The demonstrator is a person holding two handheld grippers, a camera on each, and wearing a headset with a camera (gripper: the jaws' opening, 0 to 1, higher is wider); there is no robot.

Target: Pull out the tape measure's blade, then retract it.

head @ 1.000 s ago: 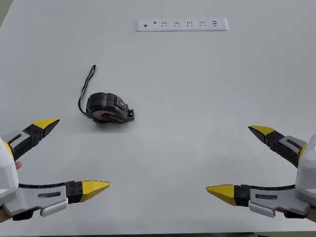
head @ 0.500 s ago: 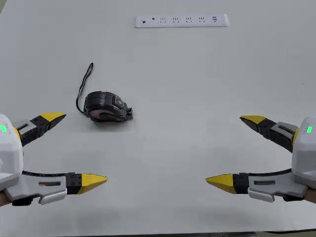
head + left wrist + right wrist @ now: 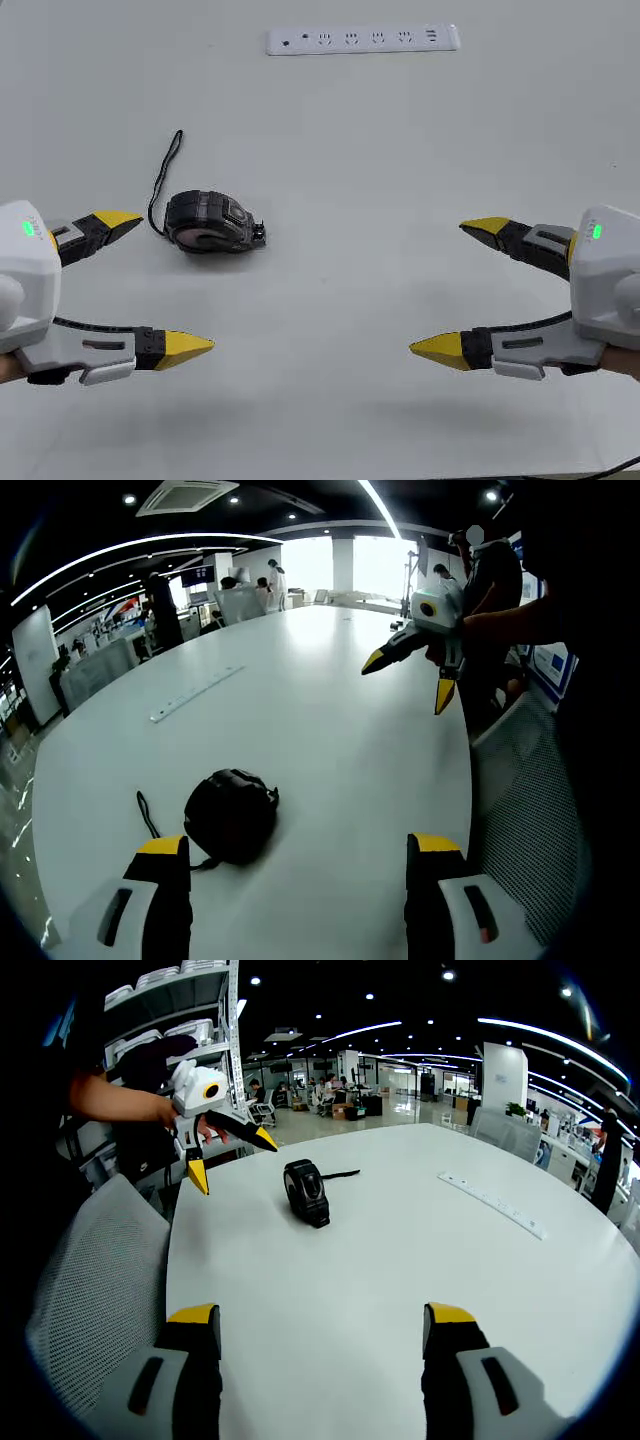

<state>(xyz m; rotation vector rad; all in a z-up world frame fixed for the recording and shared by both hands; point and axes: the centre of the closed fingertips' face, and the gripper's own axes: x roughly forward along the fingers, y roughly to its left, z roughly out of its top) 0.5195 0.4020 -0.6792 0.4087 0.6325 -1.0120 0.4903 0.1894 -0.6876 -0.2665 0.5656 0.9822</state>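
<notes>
A black tape measure (image 3: 211,222) lies on the white table (image 3: 380,150), its blade retracted and its black wrist strap (image 3: 162,177) trailing away toward the far side. In the left gripper view the tape measure (image 3: 232,814) sits just ahead of the jaws, slightly left. The right gripper view has the tape measure (image 3: 306,1191) further off, near the left gripper (image 3: 228,1155). My left gripper (image 3: 165,282) hovers open at the near left, close to the tape. My right gripper (image 3: 455,290) hovers open at the near right, well apart from it. The right gripper (image 3: 412,668) also appears across the table in the left gripper view.
A white power strip (image 3: 363,39) lies along the far side of the table. A mesh-backed chair (image 3: 90,1300) stands by the table's edge near the person. People and desks fill the office behind.
Both grippers have moved forward and slightly inward over the table. The left one is closer to the tape measure, which has not moved.
</notes>
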